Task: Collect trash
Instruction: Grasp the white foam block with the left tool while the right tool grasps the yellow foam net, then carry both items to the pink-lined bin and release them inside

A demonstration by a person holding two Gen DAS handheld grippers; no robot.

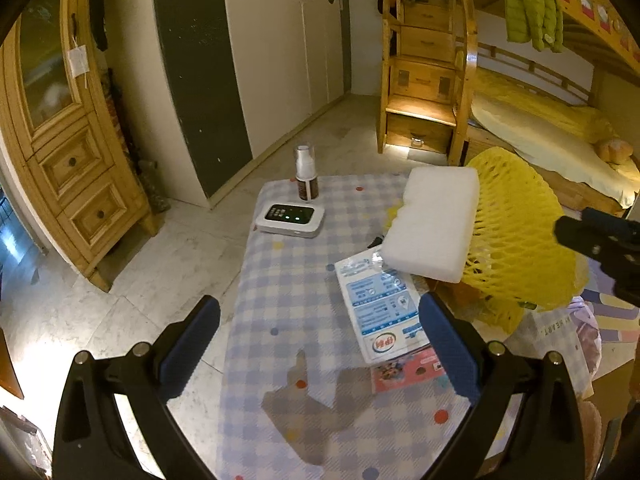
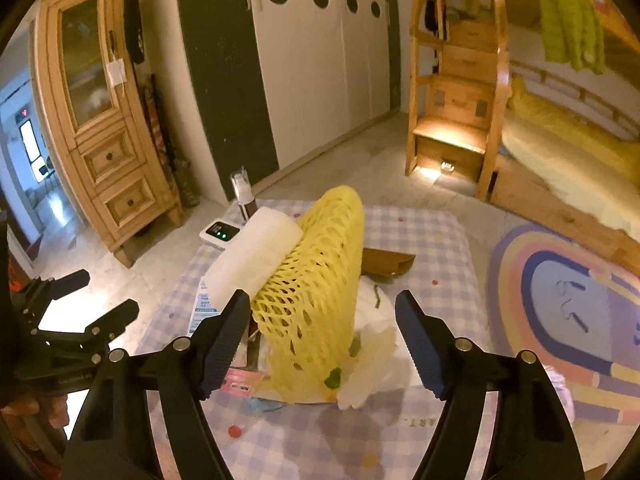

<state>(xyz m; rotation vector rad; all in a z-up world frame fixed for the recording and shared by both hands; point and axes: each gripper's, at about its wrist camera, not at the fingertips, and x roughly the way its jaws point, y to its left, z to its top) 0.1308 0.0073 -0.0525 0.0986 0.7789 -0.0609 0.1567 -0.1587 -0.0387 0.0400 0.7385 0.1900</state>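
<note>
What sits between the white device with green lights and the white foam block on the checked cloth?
In the left wrist view, only bare checked cloth lies between the device and the foam block. The brown spray bottle stands behind the device, off that line.

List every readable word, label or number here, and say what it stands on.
"HEART.", seen upside down: on the bag at the table's right edge.
Blue-and-white packet: red logo and blue print, too blurred to read.
Pink card: unreadable.
White device: green lights only, no text.

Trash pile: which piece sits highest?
The white foam block, propped tilted against the yellow foam net; the blue-printed packet and pink wrapper lie flat on the checked cloth.
</note>
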